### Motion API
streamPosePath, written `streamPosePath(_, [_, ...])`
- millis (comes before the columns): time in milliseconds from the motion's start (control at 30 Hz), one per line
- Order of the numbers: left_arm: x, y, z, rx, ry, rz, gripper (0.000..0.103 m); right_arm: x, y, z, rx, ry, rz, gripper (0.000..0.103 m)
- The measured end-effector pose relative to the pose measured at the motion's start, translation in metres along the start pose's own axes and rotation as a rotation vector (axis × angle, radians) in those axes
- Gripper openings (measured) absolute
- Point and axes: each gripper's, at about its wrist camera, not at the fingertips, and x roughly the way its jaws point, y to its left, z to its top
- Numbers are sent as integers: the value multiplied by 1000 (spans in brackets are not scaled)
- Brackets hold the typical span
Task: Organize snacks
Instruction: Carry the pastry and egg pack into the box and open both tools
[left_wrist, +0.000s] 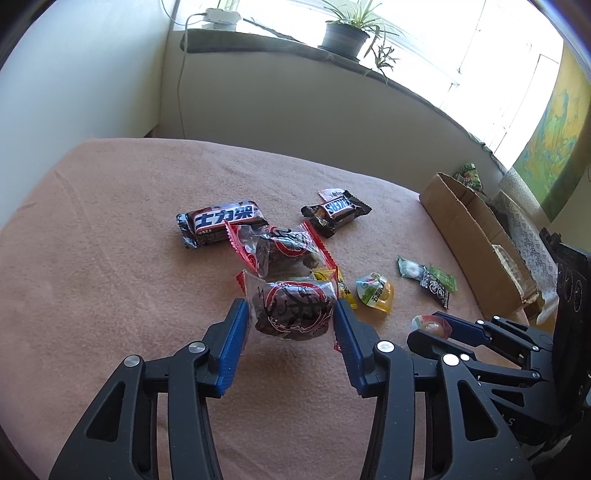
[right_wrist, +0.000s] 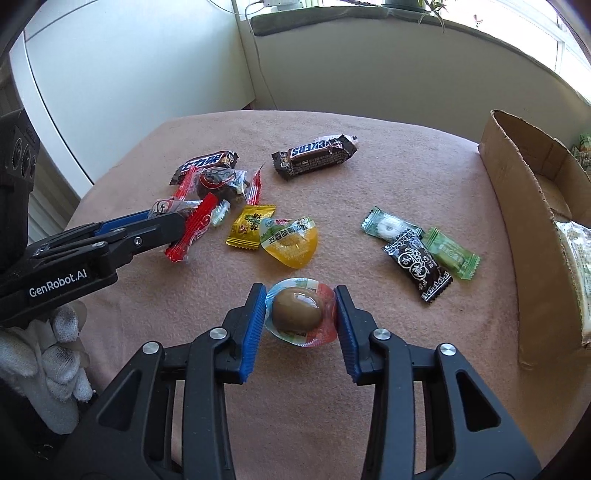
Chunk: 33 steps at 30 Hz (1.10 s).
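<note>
My left gripper (left_wrist: 290, 314) is shut on a red-edged clear packet of dark dried fruit (left_wrist: 291, 310), also seen in the right wrist view (right_wrist: 184, 225). A second such packet (left_wrist: 280, 249) lies just beyond it. My right gripper (right_wrist: 300, 310) is shut on a sealed cup with a brown egg (right_wrist: 297, 312), seen in the left wrist view (left_wrist: 430, 325). On the pink cloth (right_wrist: 369, 192) lie two Snickers bars (right_wrist: 314, 155) (left_wrist: 221, 221), a yellow candy (right_wrist: 251, 227), a yellow egg cup (right_wrist: 290, 240), and green, black and white candies (right_wrist: 417, 254).
An open cardboard box (right_wrist: 517, 229) stands at the cloth's right edge with packets inside. A windowsill with a potted plant (left_wrist: 345, 35) and a cable runs behind the table. A white-gloved hand (right_wrist: 55, 354) holds the left gripper.
</note>
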Motion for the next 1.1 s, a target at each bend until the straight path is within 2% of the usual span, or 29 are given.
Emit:
streamPosePath(467, [-8,-34,18,57,-45,-56,46,-40,-30,20,29,-94,-32,39])
streamPosePath(1100, [24,-135,62,223,-80,-178,46,-84,-133,51,128,-193,-167,39])
